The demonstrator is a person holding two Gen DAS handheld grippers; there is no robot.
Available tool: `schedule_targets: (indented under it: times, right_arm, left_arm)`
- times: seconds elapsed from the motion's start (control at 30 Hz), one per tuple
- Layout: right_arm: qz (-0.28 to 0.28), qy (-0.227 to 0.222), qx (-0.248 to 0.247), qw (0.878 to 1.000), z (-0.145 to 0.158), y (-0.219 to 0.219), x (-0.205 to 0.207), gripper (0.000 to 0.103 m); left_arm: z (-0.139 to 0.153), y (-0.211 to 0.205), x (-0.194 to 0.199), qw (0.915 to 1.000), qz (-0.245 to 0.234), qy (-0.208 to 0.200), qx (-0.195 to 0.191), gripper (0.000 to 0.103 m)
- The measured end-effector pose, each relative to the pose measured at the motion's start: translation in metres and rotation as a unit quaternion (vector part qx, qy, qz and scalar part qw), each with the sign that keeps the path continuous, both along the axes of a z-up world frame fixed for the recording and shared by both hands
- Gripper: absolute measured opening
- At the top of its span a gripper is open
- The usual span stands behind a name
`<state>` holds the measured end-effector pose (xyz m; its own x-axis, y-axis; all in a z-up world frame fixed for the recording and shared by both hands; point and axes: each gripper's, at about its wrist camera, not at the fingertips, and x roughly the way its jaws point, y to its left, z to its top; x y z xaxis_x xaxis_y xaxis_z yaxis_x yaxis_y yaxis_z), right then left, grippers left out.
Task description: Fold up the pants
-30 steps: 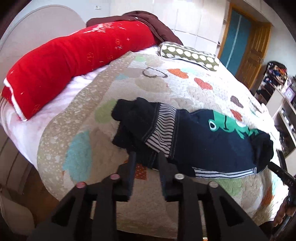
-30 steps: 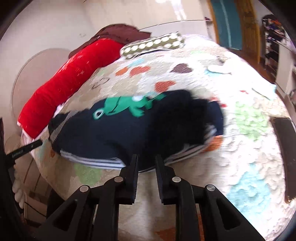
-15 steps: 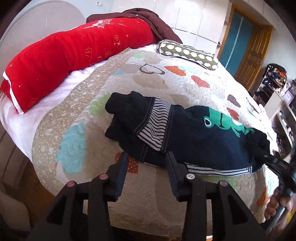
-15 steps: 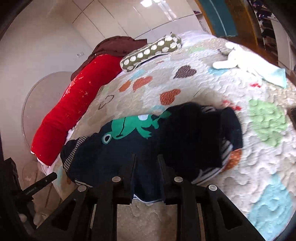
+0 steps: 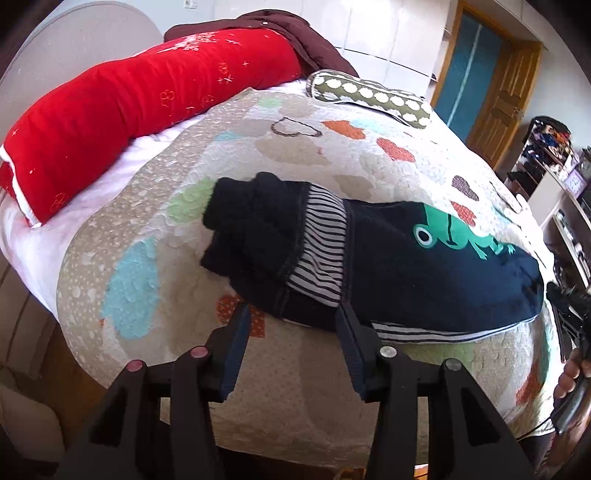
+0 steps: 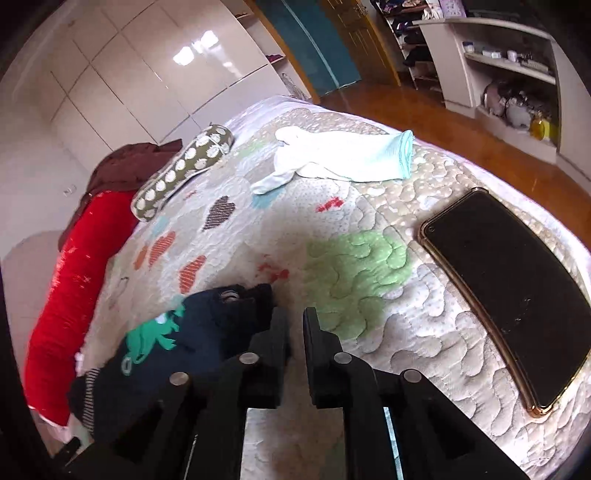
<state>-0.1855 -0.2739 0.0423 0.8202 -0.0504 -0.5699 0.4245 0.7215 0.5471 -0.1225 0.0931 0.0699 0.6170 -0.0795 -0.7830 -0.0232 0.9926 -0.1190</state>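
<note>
Navy pants with a green frog patch and striped cuffs lie folded on the patterned quilt. My left gripper hovers at their near edge. Its jaws are opening, and the pads stand clear of the cloth on either side. In the right wrist view the pants lie just left of my right gripper. Its jaws are opening too, with a narrow gap and only quilt showing between them. At the right edge of the left wrist view a hand holds the right gripper beside the pants' far end.
A red bolster, a brown garment and a green dotted pillow lie at the head of the bed. A white and mint garment and a dark phone rest on the quilt to the right. Shelves stand beyond the wooden floor.
Both grippers let go of the pants' near edge and their jaws widened. The right gripper rolled and swung to the right, so the pants now sit at its left.
</note>
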Motion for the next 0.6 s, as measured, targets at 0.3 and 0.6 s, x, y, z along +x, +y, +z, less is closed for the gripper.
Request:
schedule_targets:
  times: [0.3, 0.6]
  right_arm:
    - [0.036, 0.006, 0.004, 0.999, -0.011, 0.014, 0.015, 0.043]
    - [0.067, 0.018, 0.012, 0.998, -0.027, 0.02, 0.034, 0.053]
  left_arm:
    - [0.003, -0.004, -0.001, 1.0, -0.005, 0.0, 0.005, 0.049]
    - [0.003, -0.018, 0.005, 0.9996, -0.023, 0.013, -0.005, 0.049]
